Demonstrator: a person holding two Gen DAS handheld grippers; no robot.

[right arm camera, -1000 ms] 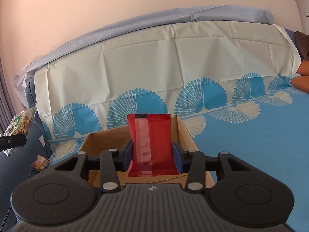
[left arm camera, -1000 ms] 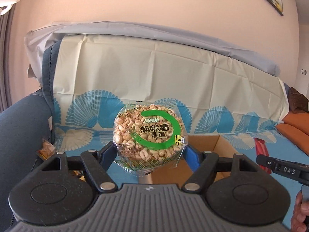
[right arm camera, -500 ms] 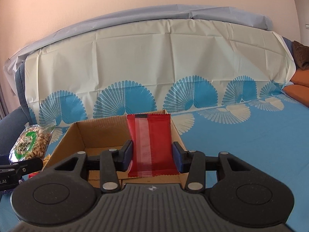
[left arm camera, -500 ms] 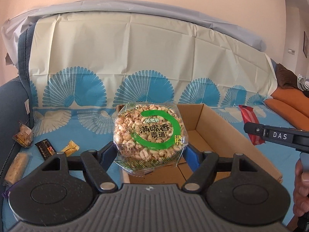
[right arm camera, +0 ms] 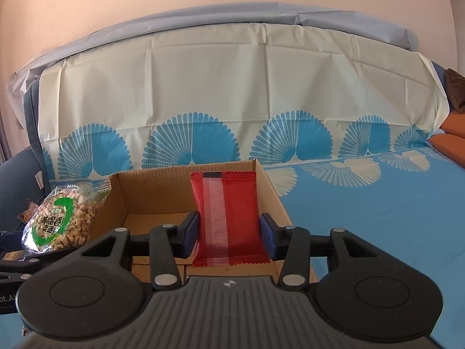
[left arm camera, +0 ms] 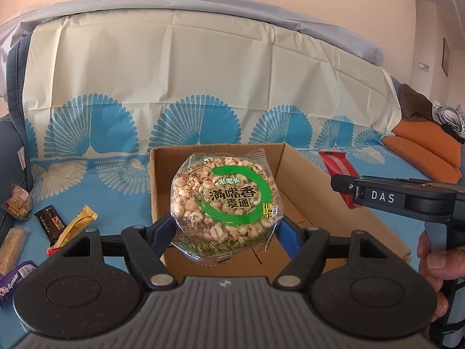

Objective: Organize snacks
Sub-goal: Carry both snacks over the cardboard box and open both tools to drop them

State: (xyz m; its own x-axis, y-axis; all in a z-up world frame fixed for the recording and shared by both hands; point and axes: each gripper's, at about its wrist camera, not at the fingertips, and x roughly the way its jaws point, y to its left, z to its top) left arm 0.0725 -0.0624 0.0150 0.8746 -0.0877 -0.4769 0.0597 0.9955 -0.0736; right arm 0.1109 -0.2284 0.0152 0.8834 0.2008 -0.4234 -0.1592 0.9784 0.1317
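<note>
My left gripper (left arm camera: 225, 229) is shut on a round puffed-grain snack pack with a green ring (left arm camera: 225, 203) and holds it upright over the open cardboard box (left arm camera: 305, 180). The pack also shows in the right wrist view (right arm camera: 62, 221), at the box's left wall. My right gripper (right arm camera: 229, 238) is shut on a red snack packet (right arm camera: 228, 218), held upright above the near end of the box (right arm camera: 151, 186). In the left wrist view the right gripper's side and the red packet (left arm camera: 337, 168) sit by the box's right wall.
The box stands on a blue fan-patterned cloth (right arm camera: 377, 209) over a sofa. Several loose snacks lie left of the box: a yellow packet (left arm camera: 77, 225), a dark bar (left arm camera: 49, 222), a purple bar (left arm camera: 14, 282) and clear-wrapped ones (left arm camera: 17, 203). Orange cushions (left arm camera: 424, 145) lie at the right.
Both grippers have come down and forward towards the box while still holding their snacks. The box now fills more of both views, and the puffed-grain pack is over its opening.
</note>
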